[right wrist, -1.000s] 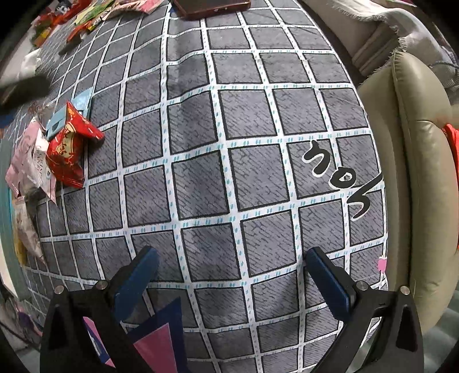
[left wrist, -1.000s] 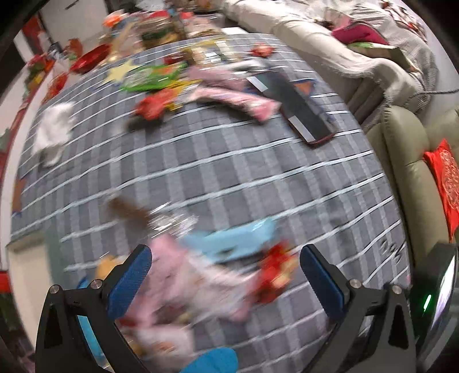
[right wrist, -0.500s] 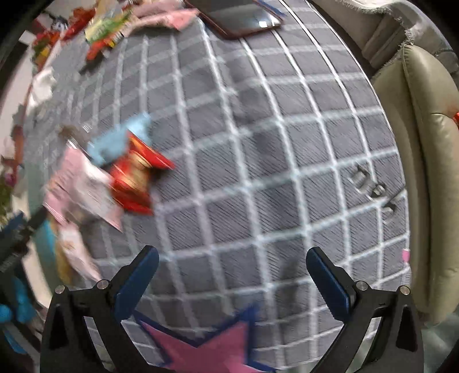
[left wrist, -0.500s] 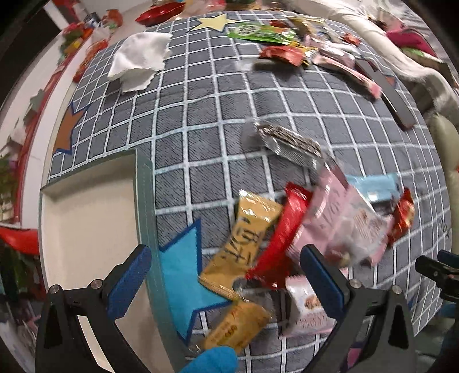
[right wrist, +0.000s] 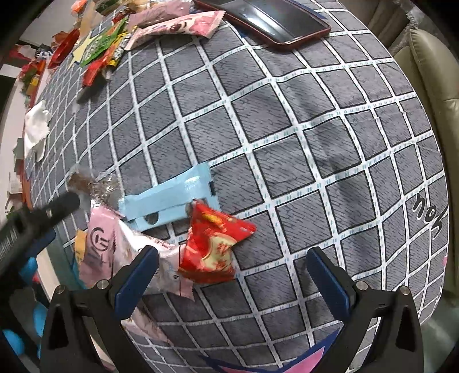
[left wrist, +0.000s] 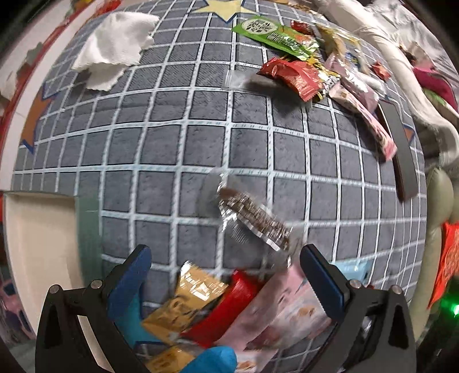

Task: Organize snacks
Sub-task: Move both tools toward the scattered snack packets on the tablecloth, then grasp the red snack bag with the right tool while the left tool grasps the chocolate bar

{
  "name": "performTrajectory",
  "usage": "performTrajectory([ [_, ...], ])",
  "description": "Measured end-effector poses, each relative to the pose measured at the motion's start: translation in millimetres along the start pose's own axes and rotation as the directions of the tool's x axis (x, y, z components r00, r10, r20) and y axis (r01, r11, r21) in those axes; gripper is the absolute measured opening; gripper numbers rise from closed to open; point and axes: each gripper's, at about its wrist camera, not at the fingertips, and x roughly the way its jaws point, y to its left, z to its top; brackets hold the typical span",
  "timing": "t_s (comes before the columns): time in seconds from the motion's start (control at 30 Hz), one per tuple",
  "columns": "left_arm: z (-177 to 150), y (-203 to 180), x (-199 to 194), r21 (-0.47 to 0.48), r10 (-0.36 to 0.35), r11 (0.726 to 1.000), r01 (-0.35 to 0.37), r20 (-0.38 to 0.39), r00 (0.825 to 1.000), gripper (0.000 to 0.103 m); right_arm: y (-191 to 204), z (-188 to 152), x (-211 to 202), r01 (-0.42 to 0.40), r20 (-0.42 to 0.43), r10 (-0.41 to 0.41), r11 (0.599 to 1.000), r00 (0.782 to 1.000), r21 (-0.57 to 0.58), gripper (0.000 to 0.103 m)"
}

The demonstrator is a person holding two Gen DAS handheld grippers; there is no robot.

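Grey checked cloth over table, snacks heaped upper right, napkin upper left. Left gripper and right gripper both spread wide, empty. Sofa at right edge.

Motion blurs the pink packet and gold packet, their print unreadable.

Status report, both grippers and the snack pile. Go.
Left gripper open, empty, over near snack pile. Right gripper open, empty, by red packet. Phone beside far pile.
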Motion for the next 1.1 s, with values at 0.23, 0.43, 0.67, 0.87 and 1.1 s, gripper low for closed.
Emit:
performTrajectory([
  [0.23, 26, -14, 21, -0.046, 0.039, 0.998, -0.041, -0.041, 0.998, 0.103, 11, 4, 1, 0.036, 0.031, -0.035, 0.999, 0.999, -0.029, 0.077],
  [0.43, 23, -35, 34, -0.012, 0.090, 0.996, -0.090, -0.050, 0.995, 0.103, -15, -9, -11, 0.062, 0.048, -0.058, 0.994, 0.997, -0.086, 0.071],
  [0.67, -11, -50, 43, -0.042, 0.082, 0.996, -0.085, -0.063, 0.995, 0.103, -5, -2, -6, 0.116, 0.064, -0.108, 0.982, 0.992, -0.150, 0.072],
  [0.87, 12, -35, 38, -0.037, 0.067, 0.997, -0.073, -0.137, 0.988, 0.100, 7, -11, -8, 0.104, 0.069, -0.092, 0.976, 0.993, -0.190, 0.033],
  [1.1, 17, -23, 16, 0.052, 0.023, 0.998, -0.023, 0.004, 1.000, 0.047, -27, -7, -20, -0.046, 0.046, 0.053, 0.991, 0.998, -0.129, 0.032],
])
